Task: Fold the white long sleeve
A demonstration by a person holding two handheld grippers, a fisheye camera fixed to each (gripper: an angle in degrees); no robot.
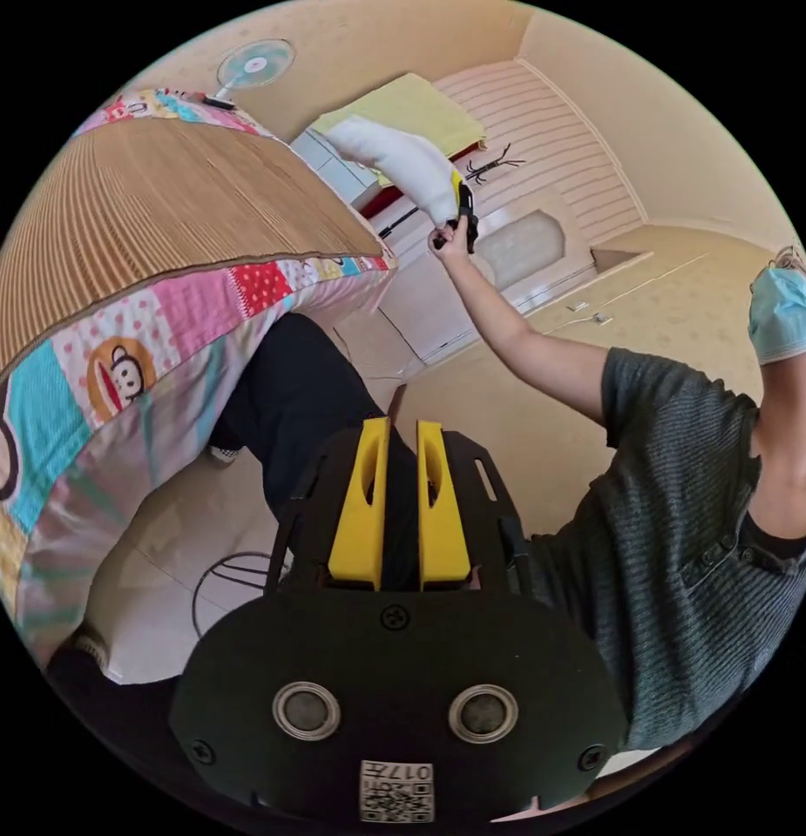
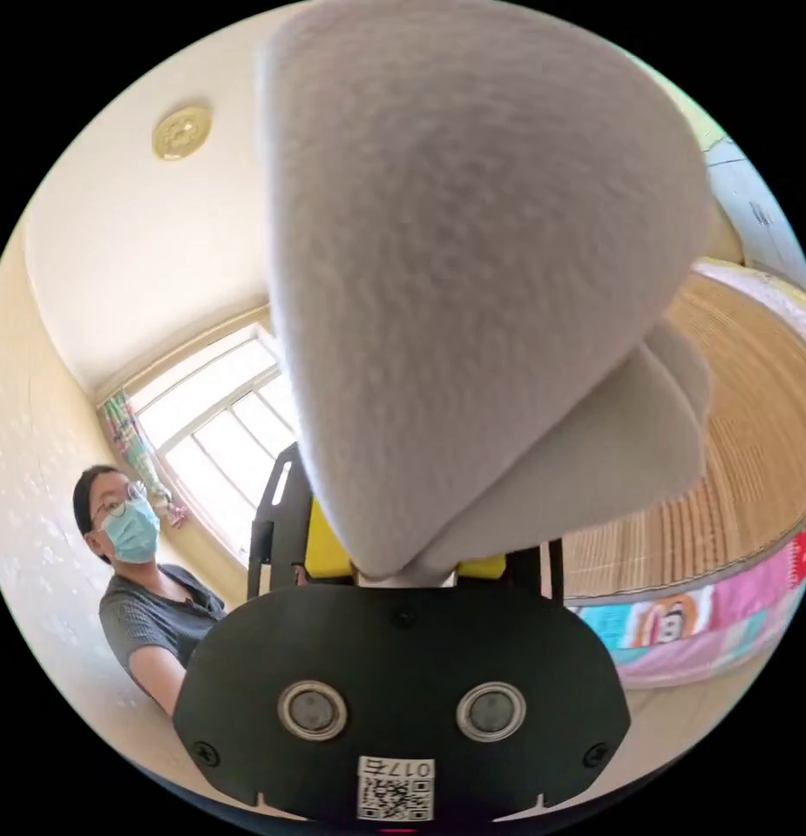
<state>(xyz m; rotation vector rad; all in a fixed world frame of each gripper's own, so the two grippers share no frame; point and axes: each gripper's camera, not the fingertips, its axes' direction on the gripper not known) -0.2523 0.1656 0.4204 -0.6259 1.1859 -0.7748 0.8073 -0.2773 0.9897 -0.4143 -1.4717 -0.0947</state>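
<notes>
The white long sleeve (image 2: 472,261) is bunched into a folded bundle and rises from my right gripper (image 2: 407,570), whose yellow jaws are shut on its lower end. In the left gripper view the same white long sleeve (image 1: 403,161) is held up in the air by the right gripper (image 1: 462,209) in a raised hand (image 1: 450,244), beyond the bed's corner. My left gripper (image 1: 403,435) points towards the person's dark trousers (image 1: 298,392); its yellow jaws stand close together with nothing between them.
A bed with a bamboo mat (image 1: 159,200) and a colourful patchwork sheet (image 1: 115,366) lies on the left. A fan (image 1: 254,63) stands behind it. The person in a grey shirt (image 1: 681,522) fills the right side. A cable (image 1: 220,575) loops on the floor.
</notes>
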